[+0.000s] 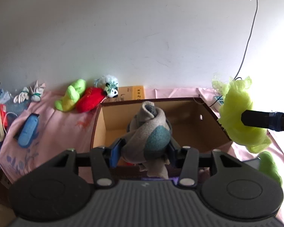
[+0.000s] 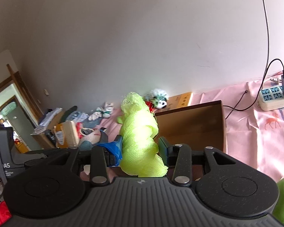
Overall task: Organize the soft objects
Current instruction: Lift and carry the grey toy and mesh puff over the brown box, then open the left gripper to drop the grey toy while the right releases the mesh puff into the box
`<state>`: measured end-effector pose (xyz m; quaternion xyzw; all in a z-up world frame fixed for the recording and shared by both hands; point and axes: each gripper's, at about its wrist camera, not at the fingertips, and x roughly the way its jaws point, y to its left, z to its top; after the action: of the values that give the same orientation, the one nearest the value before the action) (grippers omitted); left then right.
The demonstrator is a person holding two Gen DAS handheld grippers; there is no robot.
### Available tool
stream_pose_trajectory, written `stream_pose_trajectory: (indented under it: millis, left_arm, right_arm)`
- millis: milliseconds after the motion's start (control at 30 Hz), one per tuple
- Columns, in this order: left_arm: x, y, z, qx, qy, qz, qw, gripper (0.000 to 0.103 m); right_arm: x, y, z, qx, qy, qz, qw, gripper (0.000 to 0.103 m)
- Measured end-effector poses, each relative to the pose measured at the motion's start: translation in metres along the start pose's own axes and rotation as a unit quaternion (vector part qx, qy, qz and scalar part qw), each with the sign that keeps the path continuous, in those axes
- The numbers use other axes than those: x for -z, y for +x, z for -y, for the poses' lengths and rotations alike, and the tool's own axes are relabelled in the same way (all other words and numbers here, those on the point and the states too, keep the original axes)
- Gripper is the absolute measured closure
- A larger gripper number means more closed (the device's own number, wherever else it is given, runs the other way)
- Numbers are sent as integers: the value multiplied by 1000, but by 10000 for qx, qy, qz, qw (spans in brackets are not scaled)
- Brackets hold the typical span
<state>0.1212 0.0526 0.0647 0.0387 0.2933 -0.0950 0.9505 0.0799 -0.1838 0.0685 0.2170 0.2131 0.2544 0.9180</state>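
Soft objects, two in hand. Grey felt slipper with teal patch (image 1: 151, 132): clamped between the left tongs (image 1: 143, 151), held above the near edge of the open cardboard box (image 1: 187, 117). Lime-green mesh bath puff (image 2: 140, 138): clamped in the right tongs (image 2: 140, 151), held in the air beside the box's right wall, outside it.

Risks, as judged: the slipper is gripped across its bulk with its tail hanging loose; a release too near the front wall could leave it draped on the rim. The puff is springy and may slide from the pads, or drop on the pink sheet (image 2: 255, 132) if let go short of the box. Both tongs converge on one opening and could knock together.

Surroundings: green plush (image 1: 71, 95), red plush (image 1: 89, 100) and small panda toy (image 1: 111, 90) lie against the wall left of the box; blue slipper (image 1: 27, 130) further left; power strip (image 2: 274, 96) with cables to the right. Box interior appears clear.
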Motion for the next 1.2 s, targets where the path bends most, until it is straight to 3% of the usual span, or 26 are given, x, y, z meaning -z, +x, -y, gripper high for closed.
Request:
stream_pose_trajectory:
  millis: [567,900,1200]
  left_arm:
    - [-25,105,-8,-589,200,-308,9976,54]
    - [-33,163,-17,-678,74,-678,9954,53]
    - [-28,182,-17,-818,110,-858,9929,35]
  right_arm:
    - [-30,90,36,1012,355,-884,9903,78]
    - [-33,132,58,1575,458,-1242,9786,78]
    - [-32,150,83,1876,1019,-1359,9674,75]
